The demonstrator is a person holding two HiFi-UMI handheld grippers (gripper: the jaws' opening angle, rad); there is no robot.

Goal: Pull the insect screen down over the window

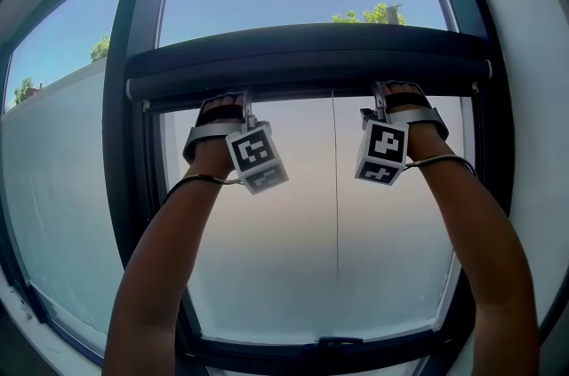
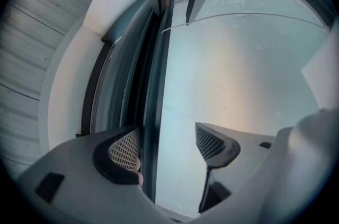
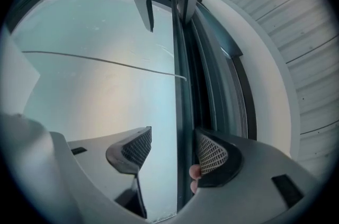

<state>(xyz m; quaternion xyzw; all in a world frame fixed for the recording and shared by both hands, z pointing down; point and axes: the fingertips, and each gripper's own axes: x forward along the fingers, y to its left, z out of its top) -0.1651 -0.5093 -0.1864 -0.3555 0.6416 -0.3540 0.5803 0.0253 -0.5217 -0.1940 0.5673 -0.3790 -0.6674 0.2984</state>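
The insect screen's dark pull bar (image 1: 302, 68) spans the window across its upper part, and a thin cord (image 1: 335, 188) hangs from its middle. My left gripper (image 1: 222, 101) reaches up to the bar's lower edge on the left, my right gripper (image 1: 397, 92) on the right. In the left gripper view the bar's edge (image 2: 153, 106) runs between the jaws of the left gripper (image 2: 167, 146), close by one pad (image 2: 126, 151), with a wide gap to the other. The right gripper (image 3: 175, 150) straddles the bar's edge (image 3: 183, 90) likewise, open.
The dark window frame (image 1: 120, 143) encloses the pane, with a latch (image 1: 342, 340) on its bottom rail. A second pane (image 1: 53, 188) lies to the left and white wall (image 1: 533, 99) to the right. Sky and treetops (image 1: 373, 12) show above the bar.
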